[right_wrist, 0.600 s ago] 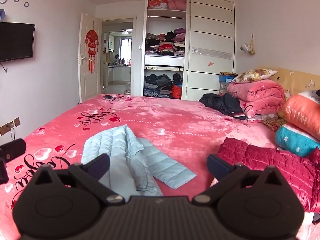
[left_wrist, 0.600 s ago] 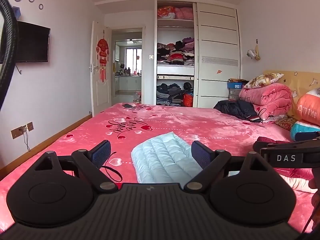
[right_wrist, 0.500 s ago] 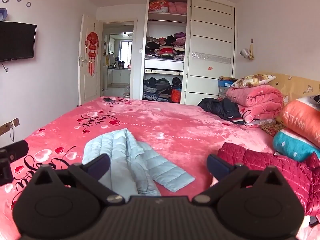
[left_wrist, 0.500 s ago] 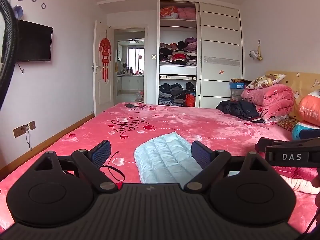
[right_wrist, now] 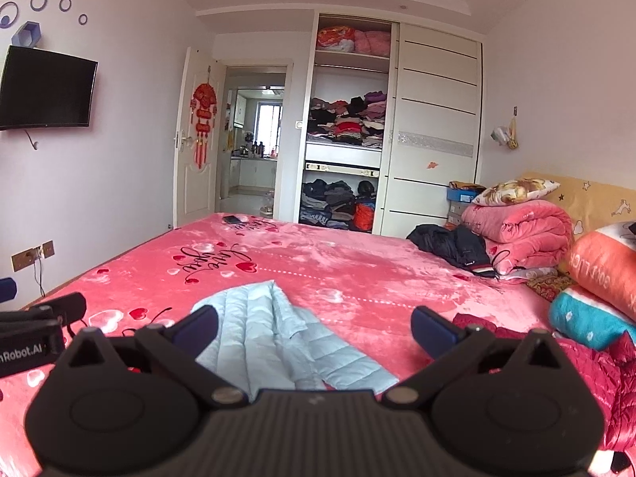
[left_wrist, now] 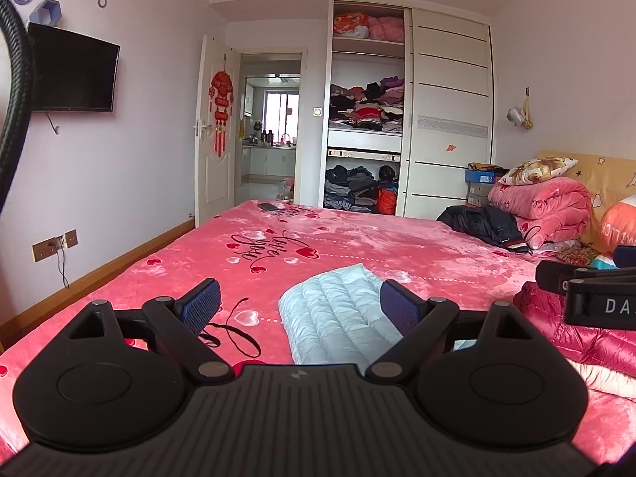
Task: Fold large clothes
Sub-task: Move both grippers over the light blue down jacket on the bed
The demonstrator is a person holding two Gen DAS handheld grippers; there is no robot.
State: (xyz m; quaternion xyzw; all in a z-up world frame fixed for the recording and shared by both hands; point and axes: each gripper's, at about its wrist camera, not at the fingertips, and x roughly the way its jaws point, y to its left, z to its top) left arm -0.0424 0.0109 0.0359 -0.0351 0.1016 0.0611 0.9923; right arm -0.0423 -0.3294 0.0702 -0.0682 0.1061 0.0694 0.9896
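Jacket (right_wrist: 274, 342) lay flat at lower centre; I held both grippers (left_wrist: 300, 304) (right_wrist: 314, 324) released, ready to pinch its edges.

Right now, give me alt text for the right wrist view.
Open right gripper hovers over a light blue puffer jacket lying on a pink bedspread, nothing between its fingers. A red jacket lies at right; an open wardrobe stands behind.

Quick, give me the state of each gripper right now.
Left gripper: open, holding nothing, above the light blue down jacket.
Right gripper: open, holding nothing, the same jacket lying below it.
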